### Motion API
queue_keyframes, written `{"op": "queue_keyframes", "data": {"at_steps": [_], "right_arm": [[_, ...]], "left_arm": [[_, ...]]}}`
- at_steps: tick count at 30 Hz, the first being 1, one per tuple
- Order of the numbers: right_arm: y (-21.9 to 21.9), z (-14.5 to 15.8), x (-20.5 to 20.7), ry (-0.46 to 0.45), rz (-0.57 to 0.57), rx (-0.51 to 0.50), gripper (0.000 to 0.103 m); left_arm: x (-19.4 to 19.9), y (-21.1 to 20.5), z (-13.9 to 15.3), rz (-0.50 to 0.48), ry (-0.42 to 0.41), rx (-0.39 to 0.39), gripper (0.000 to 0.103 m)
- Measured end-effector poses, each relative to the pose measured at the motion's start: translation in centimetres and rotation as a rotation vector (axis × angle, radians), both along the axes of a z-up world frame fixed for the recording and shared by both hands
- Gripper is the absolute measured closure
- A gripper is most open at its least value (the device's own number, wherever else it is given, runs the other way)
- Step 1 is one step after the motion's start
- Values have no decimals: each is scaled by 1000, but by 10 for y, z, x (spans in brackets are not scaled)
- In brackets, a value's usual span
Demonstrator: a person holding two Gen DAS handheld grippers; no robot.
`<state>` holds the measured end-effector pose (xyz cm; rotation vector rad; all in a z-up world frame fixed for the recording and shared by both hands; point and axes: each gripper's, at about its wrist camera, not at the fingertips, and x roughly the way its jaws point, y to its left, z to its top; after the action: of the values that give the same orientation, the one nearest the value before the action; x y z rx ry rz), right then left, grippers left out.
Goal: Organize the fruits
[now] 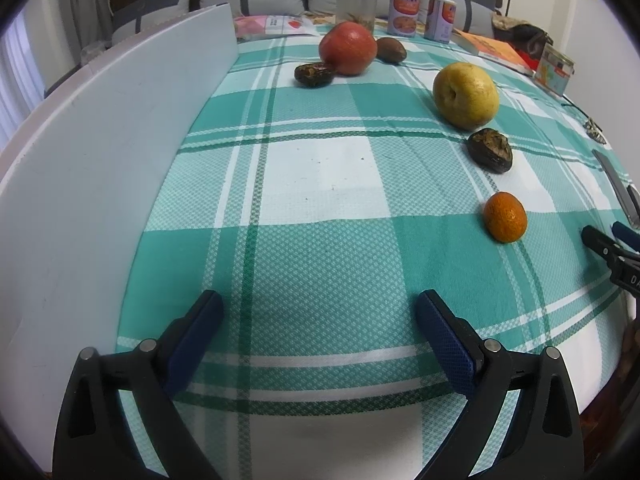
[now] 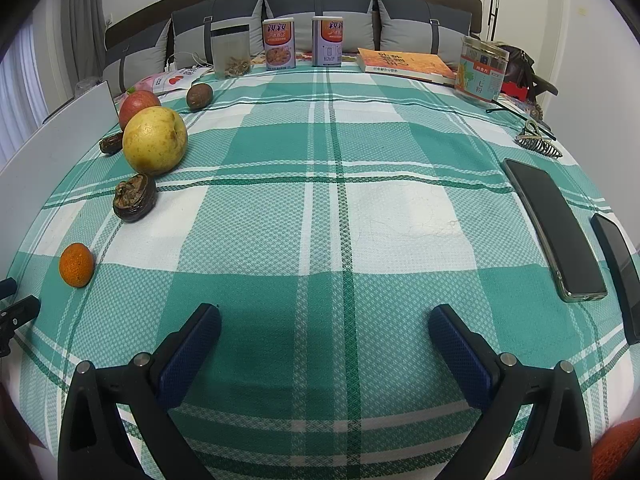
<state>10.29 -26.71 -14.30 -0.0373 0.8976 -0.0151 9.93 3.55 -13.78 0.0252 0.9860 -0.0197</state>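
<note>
Fruit, six pieces, loose in a curved line on the left part of the table. Nearest: small orange (image 2: 76, 265), standing alone. Behind it: dark wrinkled fruit (image 2: 134, 197), just beside a large yellow pear (image 2: 155, 140). Farther back: red apple (image 1: 348, 48) with a second dark wrinkled fruit (image 1: 314, 75) at its near left and a brown oval fruit (image 1: 391, 49) at its right.

Left gripper (image 1: 320, 312): jaws spread wide, nothing between them, over bare cloth short of the orange. Right gripper (image 2: 325, 326): jaws likewise wide and empty, over the middle of the cloth.

Surface: table under a green-and-white plaid tablecloth (image 2: 340, 208). A white board (image 1: 100, 168) stands along its left edge.

Far edge of table: clear container (image 2: 231, 51) with dry bits at the bottom; two tall tins (image 2: 279, 44) with Chinese lettering, not legible; an orange book (image 2: 404, 64) lying flat; a round jar (image 2: 482, 70) with Chinese characters on its label. Right side: two dark phones (image 2: 554, 228) face up, and a hair claw (image 2: 536, 142).

Room: grey cushions (image 2: 320, 6) against a dark headboard behind the table, white walls, a curtain at left.
</note>
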Motion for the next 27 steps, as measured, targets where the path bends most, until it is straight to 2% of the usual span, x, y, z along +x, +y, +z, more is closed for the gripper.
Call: {"op": "queue_keyframes", "data": {"at_steps": [27], "right_arm": [[0,0,0,-1,1,0,0]], "left_arm": [[-4,1,-1,4,-16,-3,3]]}}
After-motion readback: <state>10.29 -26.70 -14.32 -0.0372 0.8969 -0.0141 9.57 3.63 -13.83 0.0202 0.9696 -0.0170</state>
